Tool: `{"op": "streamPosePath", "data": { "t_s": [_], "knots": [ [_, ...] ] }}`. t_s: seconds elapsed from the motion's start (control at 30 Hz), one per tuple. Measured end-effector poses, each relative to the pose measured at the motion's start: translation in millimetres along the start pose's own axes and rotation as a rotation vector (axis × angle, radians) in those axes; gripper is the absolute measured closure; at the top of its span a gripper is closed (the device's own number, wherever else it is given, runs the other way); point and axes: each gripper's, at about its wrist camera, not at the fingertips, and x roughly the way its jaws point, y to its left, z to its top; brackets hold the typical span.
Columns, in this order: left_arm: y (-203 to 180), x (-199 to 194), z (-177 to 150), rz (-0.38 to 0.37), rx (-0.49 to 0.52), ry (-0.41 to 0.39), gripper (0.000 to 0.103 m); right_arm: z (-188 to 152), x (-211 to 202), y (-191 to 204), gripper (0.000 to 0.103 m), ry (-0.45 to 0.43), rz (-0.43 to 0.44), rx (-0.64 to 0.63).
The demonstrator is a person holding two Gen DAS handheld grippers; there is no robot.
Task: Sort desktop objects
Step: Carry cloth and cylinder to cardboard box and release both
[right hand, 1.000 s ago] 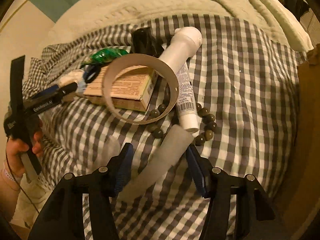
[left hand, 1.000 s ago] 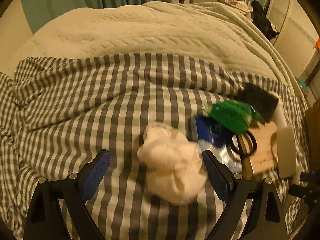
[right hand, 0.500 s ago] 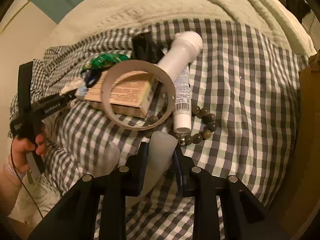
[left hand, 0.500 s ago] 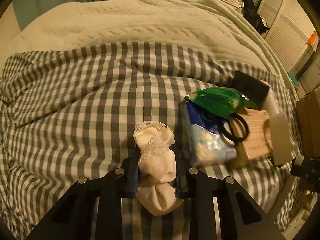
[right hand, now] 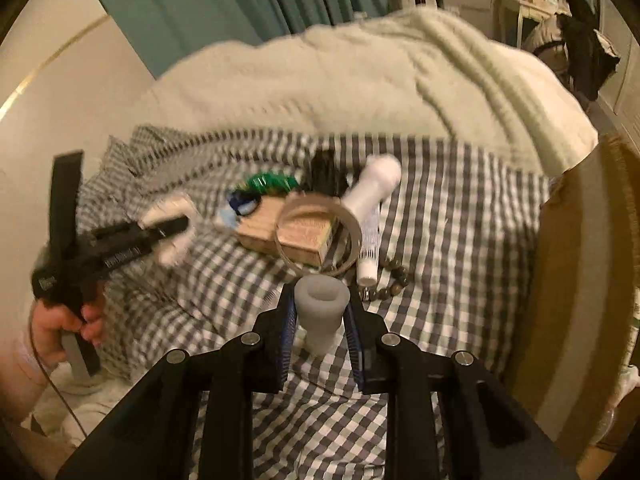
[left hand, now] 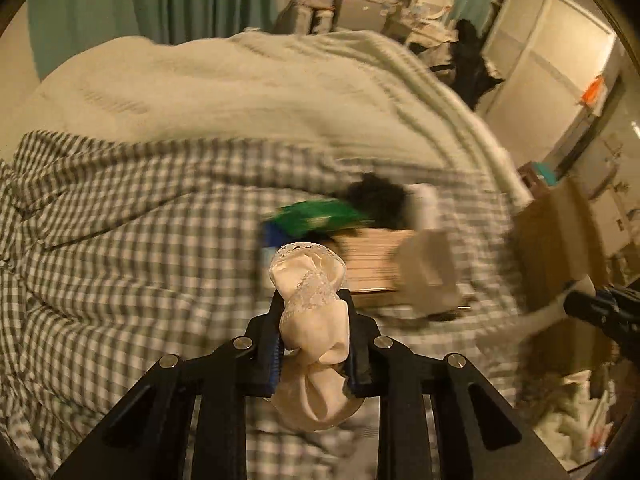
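Observation:
My left gripper point(left hand: 314, 332) is shut on a cream lace-trimmed cloth bundle point(left hand: 310, 292) and holds it lifted above the checked cloth point(left hand: 120, 248). My right gripper point(right hand: 320, 320) is shut on a whitish soft tube point(right hand: 320, 312), also lifted. A pile lies on the checked cloth point(right hand: 460, 208): a wooden box point(right hand: 276, 228), a tape ring point(right hand: 318, 236), a white tube point(right hand: 376, 192), a green packet point(right hand: 272, 182), a black object point(right hand: 324, 170) and a bead bracelet point(right hand: 394, 280). The left gripper with its cloth also shows in the right wrist view point(right hand: 168, 226).
A cream blanket point(left hand: 240, 96) covers the bed behind the checked cloth. A cardboard box point(right hand: 588, 272) stands at the right edge of the bed. Furniture and clutter stand at the back of the room point(left hand: 380, 8).
Both grippers closed on their objects and have lifted them off the cloth. The views have pulled back and up from the pile.

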Motion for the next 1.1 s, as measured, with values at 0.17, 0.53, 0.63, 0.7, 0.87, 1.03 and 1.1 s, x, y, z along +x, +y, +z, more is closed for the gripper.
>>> {"op": "streamPosePath", "data": {
  "t_s": [0.17, 0.53, 0.63, 0.7, 0.87, 1.03, 1.1],
  "knots": [
    [-60, -19, 2, -0.114, 0.048, -0.014, 0.079, 6, -53, -11, 0.080, -0.118, -0.009, 0.016],
    [-228, -43, 43, -0.336, 0.252, -0.058, 0.079, 2, -165, -90, 0.080, -0.293, -0.169, 0.089],
    [-277, -33, 50, -0.409, 0.294, -0.044, 0.079, 0, -179, -117, 0.080, -0.305, -0.236, 0.117],
    [-314, -21, 50, -0.457, 0.324, -0.032, 0.079, -2, -180, -137, 0.080, -0.300, -0.268, 0.150],
    [-373, 13, 45, -0.474, 0.383, 0.003, 0.080, -5, -159, -178, 0.080, -0.232, -0.344, 0.186],
    [-388, 49, 51, -0.403, 0.376, 0.029, 0.079, -12, -139, -218, 0.079, -0.180, -0.406, 0.244],
    [-389, 56, 56, -0.353, 0.379, 0.000, 0.068, -10, -136, -229, 0.078, -0.180, -0.449, 0.249]
  ]
}}
